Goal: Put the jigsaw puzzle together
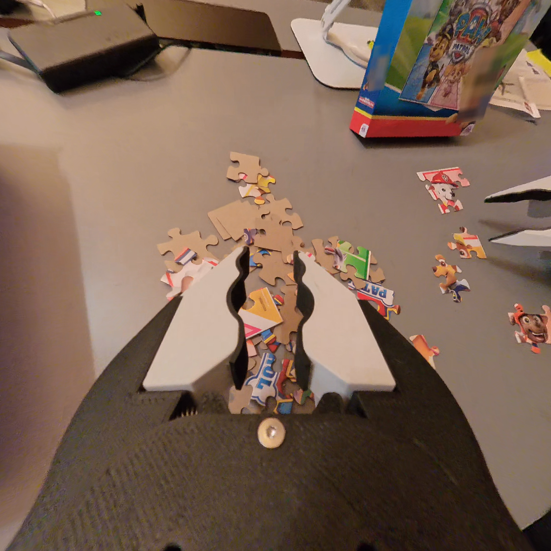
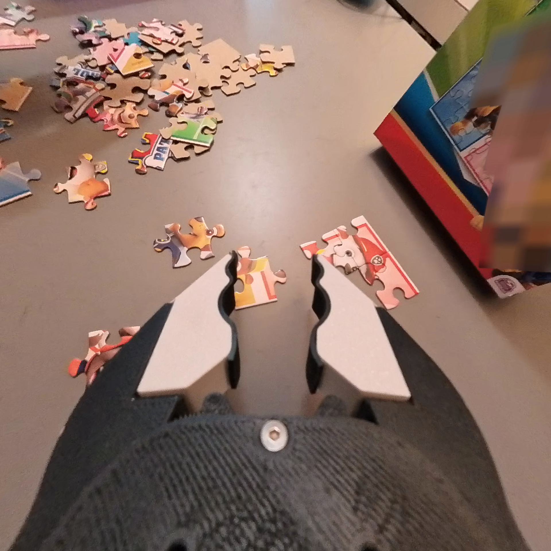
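Observation:
My left gripper [image 1: 271, 253] is open and hovers over a pile of puzzle pieces [image 1: 268, 226], many of them brown side up. A yellow and white piece [image 1: 261, 310] lies on the pile below the gap between the jaws; neither pad presses on it. My right gripper [image 2: 272, 258] is open, low over the grey table [image 2: 283, 167]. A yellow and red piece [image 2: 259, 277] lies flat between its fingers, close to the left pad. A joined red and white dog section [image 2: 366, 259] lies just beyond the right fingertip. The right gripper also shows at the right edge of the left wrist view [image 1: 520, 219].
A colourful puzzle box [image 1: 432, 74] stands at the back right, close to my right gripper [image 2: 447, 149]. Loose pieces lie around: an orange dog piece [image 2: 190, 238] and a brown dog piece [image 1: 530, 326]. A black device [image 1: 89, 50], a white stand base [image 1: 328, 53] and papers [image 1: 521, 86] lie farther back. One gripper's finger ends stand about 25 cm off the other's. To reach the black device [image 1: 89, 50] in a straight line is about 30 cm for my left fingers, about 45 cm for my right.

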A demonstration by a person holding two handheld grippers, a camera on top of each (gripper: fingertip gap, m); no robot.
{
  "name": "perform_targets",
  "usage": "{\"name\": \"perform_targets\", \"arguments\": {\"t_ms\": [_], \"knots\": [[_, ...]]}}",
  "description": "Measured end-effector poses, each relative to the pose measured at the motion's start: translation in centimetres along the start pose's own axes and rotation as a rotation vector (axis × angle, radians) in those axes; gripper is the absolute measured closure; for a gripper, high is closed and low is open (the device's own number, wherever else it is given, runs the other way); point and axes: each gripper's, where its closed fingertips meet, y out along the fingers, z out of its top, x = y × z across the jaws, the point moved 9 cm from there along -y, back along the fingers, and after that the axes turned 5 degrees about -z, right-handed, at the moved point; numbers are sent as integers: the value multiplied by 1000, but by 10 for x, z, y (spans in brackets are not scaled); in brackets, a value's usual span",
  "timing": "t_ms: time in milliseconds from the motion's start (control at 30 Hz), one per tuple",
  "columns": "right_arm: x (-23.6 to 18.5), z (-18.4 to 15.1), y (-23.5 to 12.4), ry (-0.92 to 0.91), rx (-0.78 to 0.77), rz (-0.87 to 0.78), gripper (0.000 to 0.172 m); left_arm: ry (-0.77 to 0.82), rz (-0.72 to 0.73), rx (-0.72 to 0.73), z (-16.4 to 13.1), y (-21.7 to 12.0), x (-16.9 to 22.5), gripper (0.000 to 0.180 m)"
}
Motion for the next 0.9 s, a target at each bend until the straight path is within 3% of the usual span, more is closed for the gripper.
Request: {"name": "perform_targets", "arguments": {"t_ms": [200, 400, 600, 667, 900], "knots": [[-3, 3, -4, 14, 22, -39, 123, -9, -48, -117, -7, 37, -3, 139], [-4, 2, -10, 30, 47, -68, 124, 25, 31, -251, -9, 63, -7, 132], [-5, 1, -7, 26, 37, -64, 125, 91, -24, -318, -15, 56, 9, 153], [-6, 1, -5, 20, 32, -64, 125, 119, -27, -306, -16, 50, 12, 180], [-9, 2, -3, 2, 23, -73, 125, 92, -42, -209, -8, 35, 12, 180]]}}
